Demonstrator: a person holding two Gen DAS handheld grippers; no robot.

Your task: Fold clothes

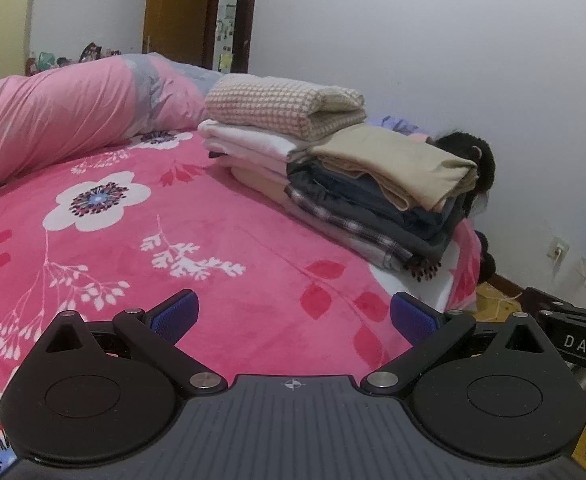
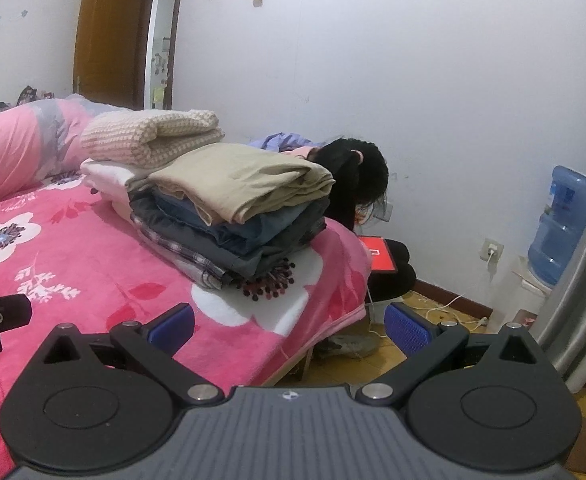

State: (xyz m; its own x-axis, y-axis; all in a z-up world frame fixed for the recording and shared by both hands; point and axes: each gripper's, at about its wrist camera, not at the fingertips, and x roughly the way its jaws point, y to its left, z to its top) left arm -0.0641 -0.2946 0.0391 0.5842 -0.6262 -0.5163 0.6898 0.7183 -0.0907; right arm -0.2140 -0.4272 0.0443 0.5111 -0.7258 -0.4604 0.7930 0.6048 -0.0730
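Currently the left tongs (image 1: 294, 314) stand wide and empty above the pink floral bed (image 1: 197, 240), and the right tongs (image 2: 289, 326) likewise stand wide and empty at the bed's edge. The folded clothes (image 2: 229, 208) lie stacked near that edge. No loose garment is visible, so folding appears complete.

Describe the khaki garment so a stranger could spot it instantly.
Find the pink floral bed, then the two stacks of folded clothes near its wall-side edge. The khaki garment tops the nearer, darker stack; it is plain and smooth, unlike the waffle-textured pink fold crowning the pale stack behind.
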